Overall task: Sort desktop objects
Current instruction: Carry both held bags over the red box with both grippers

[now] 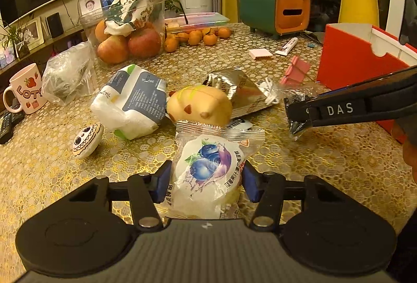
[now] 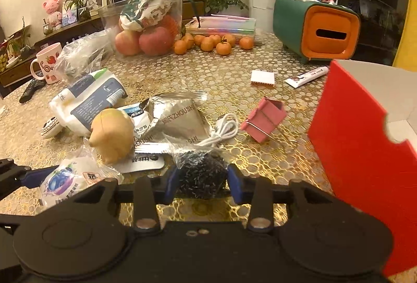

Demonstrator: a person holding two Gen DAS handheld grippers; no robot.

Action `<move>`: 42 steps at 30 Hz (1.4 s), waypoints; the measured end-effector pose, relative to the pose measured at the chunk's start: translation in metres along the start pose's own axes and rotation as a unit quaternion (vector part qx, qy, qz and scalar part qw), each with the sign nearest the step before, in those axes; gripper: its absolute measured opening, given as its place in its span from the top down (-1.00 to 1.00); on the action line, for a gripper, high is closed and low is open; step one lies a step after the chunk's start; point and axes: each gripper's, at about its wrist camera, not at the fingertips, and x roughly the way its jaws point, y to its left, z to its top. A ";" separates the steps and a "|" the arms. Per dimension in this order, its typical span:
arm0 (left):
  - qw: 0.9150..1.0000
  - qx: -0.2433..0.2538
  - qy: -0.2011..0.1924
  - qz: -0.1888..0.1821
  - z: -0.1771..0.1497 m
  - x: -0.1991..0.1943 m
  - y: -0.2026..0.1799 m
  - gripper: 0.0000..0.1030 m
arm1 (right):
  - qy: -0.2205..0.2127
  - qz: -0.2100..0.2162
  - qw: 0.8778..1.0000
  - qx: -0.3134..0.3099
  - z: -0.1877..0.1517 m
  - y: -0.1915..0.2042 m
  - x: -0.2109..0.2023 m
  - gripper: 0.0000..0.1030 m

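Observation:
My left gripper (image 1: 207, 182) is shut on a blueberry snack packet (image 1: 208, 173), just above the gold tablecloth. The packet also shows in the right wrist view (image 2: 65, 182). My right gripper (image 2: 203, 182) is shut on a clear bag of dark steel wool (image 2: 200, 173); from the left wrist view it (image 1: 299, 117) hangs at the right, near the red box (image 1: 359, 61). The red box (image 2: 365, 152) stands close on the right. A yellow plush toy (image 1: 199, 104), a silver foil pack (image 2: 179, 116), a white cable (image 2: 224, 130) and a pink binder clip (image 2: 263, 117) lie in the middle.
A tissue pack (image 1: 133, 100), a painted stone (image 1: 87, 139), a pink mug (image 1: 24, 87) and a remote (image 2: 31, 90) lie left. A clear tub of apples (image 2: 146, 27), tangerines (image 2: 208, 43), a green-orange organizer (image 2: 318, 27), a tube (image 2: 306, 77) and a notepad (image 2: 262, 78) stand further back.

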 end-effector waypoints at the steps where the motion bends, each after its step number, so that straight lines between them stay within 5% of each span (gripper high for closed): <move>1: 1.000 -0.001 0.000 -0.002 0.000 -0.003 -0.002 -0.05 | 0.001 0.000 1.000 0.002 -0.001 -0.002 -0.004 0.25; 27: 0.997 0.013 -0.048 -0.056 0.054 -0.105 -0.086 -0.05 | -0.037 0.025 0.999 0.010 -0.007 -0.065 -0.160 0.25; 42: 0.990 0.077 -0.065 -0.098 0.099 -0.108 -0.151 -0.05 | -0.051 -0.009 0.998 0.034 0.004 -0.129 -0.193 0.25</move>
